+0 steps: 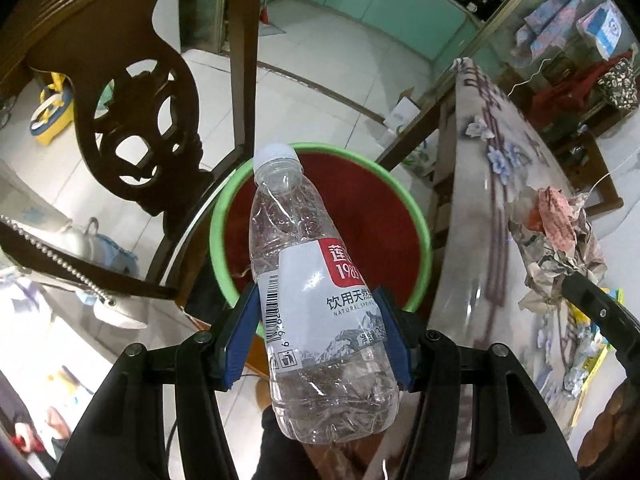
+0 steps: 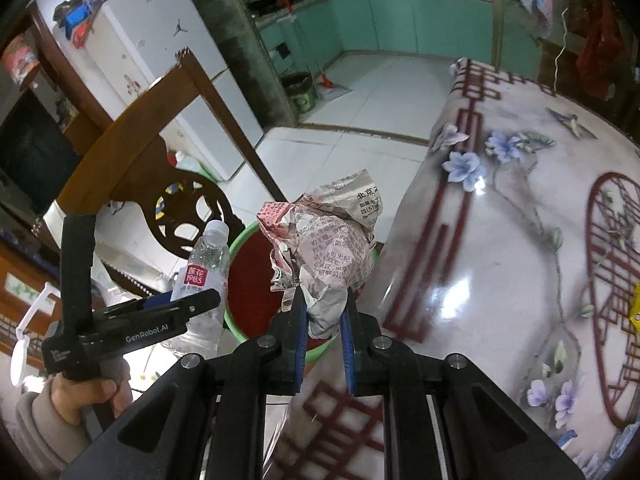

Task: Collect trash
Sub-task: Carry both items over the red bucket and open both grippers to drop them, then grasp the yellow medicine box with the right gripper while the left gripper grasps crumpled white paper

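Note:
My left gripper [image 1: 318,308] is shut on a clear plastic water bottle [image 1: 316,292] with a white cap and a red-and-white label. It holds the bottle above a green-rimmed red bin [image 1: 416,216] on the floor. My right gripper [image 2: 323,308] is shut on a crumpled newspaper ball [image 2: 324,240] and holds it beside the table edge, above the same bin [image 2: 248,276]. The left gripper and bottle [image 2: 208,268] show in the right wrist view. The newspaper [image 1: 556,240] shows at right in the left wrist view.
A dark carved wooden chair [image 1: 140,128] stands left of the bin. A table with a flowered cloth [image 2: 520,240] lies to the right, with small scraps [image 1: 588,340] on its near part. White tiled floor [image 2: 360,112] stretches toward teal cabinets.

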Motion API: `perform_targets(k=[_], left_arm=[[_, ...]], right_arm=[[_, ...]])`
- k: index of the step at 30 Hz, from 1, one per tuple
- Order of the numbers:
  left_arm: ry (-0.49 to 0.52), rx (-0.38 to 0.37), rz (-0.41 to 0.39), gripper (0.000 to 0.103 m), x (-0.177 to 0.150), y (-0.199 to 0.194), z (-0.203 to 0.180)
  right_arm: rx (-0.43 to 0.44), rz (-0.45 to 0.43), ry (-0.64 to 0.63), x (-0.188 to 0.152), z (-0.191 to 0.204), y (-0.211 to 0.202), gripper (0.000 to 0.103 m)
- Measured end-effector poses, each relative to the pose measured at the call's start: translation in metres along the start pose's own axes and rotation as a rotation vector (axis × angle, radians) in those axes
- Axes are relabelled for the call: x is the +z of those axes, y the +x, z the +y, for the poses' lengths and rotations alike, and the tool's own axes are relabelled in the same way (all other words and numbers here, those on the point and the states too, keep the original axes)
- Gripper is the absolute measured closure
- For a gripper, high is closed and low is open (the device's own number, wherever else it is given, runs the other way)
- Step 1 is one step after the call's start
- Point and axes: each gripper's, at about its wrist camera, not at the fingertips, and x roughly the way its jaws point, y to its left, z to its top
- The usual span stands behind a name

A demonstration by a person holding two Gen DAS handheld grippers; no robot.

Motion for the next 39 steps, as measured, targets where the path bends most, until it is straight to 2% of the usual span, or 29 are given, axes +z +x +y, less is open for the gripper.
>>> perform_targets(k=[6,7,9,12,13,14,24,27,34,39], left_arm=[[0.028,0.01,0.002,0.053,0.002,0.006,-0.002],[0.032,0.012,-0.001,0.057,0.004,0.006,-0.003],[0.036,0.014,-0.015,0.057,0.007,0.005,-0.005],[0.015,0.002,-0.035,0.054,0.011,0.003,-0.005],[0.007,-0.005,-0.036,0.049,0.012,0.003,-0.005],[0.0,-0.009,-0.039,0.043,0.012,0.002,-0.005],[0.013,0.003,-0.074,0.034,0.007,-0.009,-0.025],[0.031,0.004,-0.086,0.026,0.003,-0.015,-0.04],[0.094,-0.001,-0.09,0.024,-0.016,-0.019,-0.093],[0.168,-0.02,-0.075,0.024,-0.037,-0.016,-0.152]], right_arm=[[-0.019,0.016,-0.004,0.006,0.0,0.019,0.091],[-0.026,0.015,-0.007,0.007,0.001,0.02,0.089],[-0.035,0.014,-0.014,0.01,0.001,0.021,0.088],[-0.049,0.012,-0.026,0.013,0.004,0.021,0.07],[-0.054,0.009,-0.029,0.013,0.004,0.019,0.058],[-0.057,-0.001,-0.03,0.013,0.004,0.017,0.052],[-0.109,-0.087,-0.075,0.007,0.002,-0.023,0.051],[-0.104,-0.104,-0.06,0.002,-0.006,-0.035,0.051],[-0.111,-0.13,-0.02,-0.02,-0.045,-0.067,0.051],[-0.136,-0.142,0.039,-0.047,-0.099,-0.101,0.051]])
